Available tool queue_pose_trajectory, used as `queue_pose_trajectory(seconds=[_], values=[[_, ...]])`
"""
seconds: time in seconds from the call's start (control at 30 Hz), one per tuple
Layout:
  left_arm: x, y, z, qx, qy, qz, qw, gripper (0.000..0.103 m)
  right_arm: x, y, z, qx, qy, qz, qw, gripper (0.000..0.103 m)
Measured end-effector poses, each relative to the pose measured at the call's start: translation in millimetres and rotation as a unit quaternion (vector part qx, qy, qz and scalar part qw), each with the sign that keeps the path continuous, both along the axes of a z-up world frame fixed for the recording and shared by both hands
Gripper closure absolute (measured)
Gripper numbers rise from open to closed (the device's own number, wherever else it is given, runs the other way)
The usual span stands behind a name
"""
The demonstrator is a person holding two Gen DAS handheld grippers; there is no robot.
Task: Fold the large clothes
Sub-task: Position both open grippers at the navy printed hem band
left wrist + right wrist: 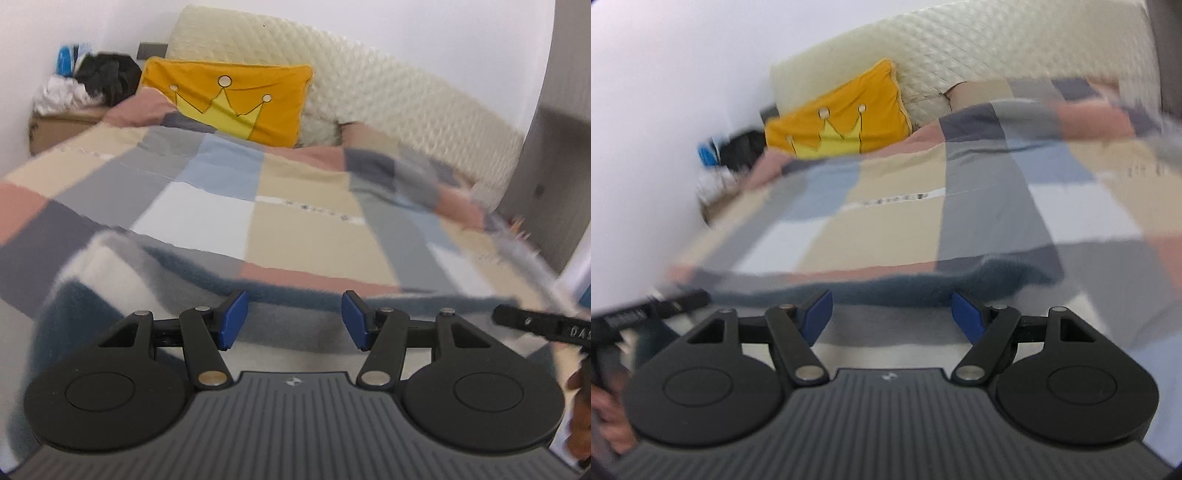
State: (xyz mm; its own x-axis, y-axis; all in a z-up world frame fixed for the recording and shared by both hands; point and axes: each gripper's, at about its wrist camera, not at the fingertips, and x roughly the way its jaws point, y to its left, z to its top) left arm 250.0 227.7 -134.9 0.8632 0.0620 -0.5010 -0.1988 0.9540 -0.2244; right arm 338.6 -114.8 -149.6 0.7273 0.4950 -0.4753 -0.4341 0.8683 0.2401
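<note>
A fuzzy garment in dark blue, grey and white blocks (110, 273) lies on the near end of the bed, under both grippers; it also shows in the right wrist view (979, 280). My left gripper (293, 319) is open and empty, its blue pads (232, 319) just above the garment. My right gripper (892, 317) is open and empty above the same garment's dark blue edge. The right gripper's black finger shows at the right edge of the left wrist view (543, 325). Both views are motion-blurred.
The bed has a patchwork cover (288, 221) in beige, grey, blue and pink. An orange crown pillow (232, 99) leans on the cream quilted headboard (369, 88). A pile of clothes on a box (85, 85) stands at the far left. A grey cabinet (554, 177) stands on the right.
</note>
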Motion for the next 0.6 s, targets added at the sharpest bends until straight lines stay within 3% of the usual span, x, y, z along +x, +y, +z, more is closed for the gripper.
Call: queue_pose_trajectory(seconds=[0.1, 0.27, 0.47, 0.6], values=[[12.5, 4.8, -5.0, 0.053, 0.020, 0.025, 0.9981, 0.041, 16.0, 4.6, -10.4, -0.021, 0.012, 0.000, 1.000, 0.030], [25.6, 43.2, -30.0, -0.018, 0.060, 0.047, 0.9969, 0.041, 30.1, 12.5, -32.2, -0.051, 0.022, 0.015, 0.998, 0.030], [38.5, 53.2, -50.1, -0.019, 0.090, 0.039, 0.9950, 0.041, 41.5, 15.9, -57.3, -0.038, 0.037, 0.015, 0.998, 0.029], [39.0, 52.1, -53.8, -0.015, 0.085, 0.039, 0.9955, 0.041, 39.5, 19.3, -58.7, -0.045, 0.034, 0.013, 0.998, 0.029]])
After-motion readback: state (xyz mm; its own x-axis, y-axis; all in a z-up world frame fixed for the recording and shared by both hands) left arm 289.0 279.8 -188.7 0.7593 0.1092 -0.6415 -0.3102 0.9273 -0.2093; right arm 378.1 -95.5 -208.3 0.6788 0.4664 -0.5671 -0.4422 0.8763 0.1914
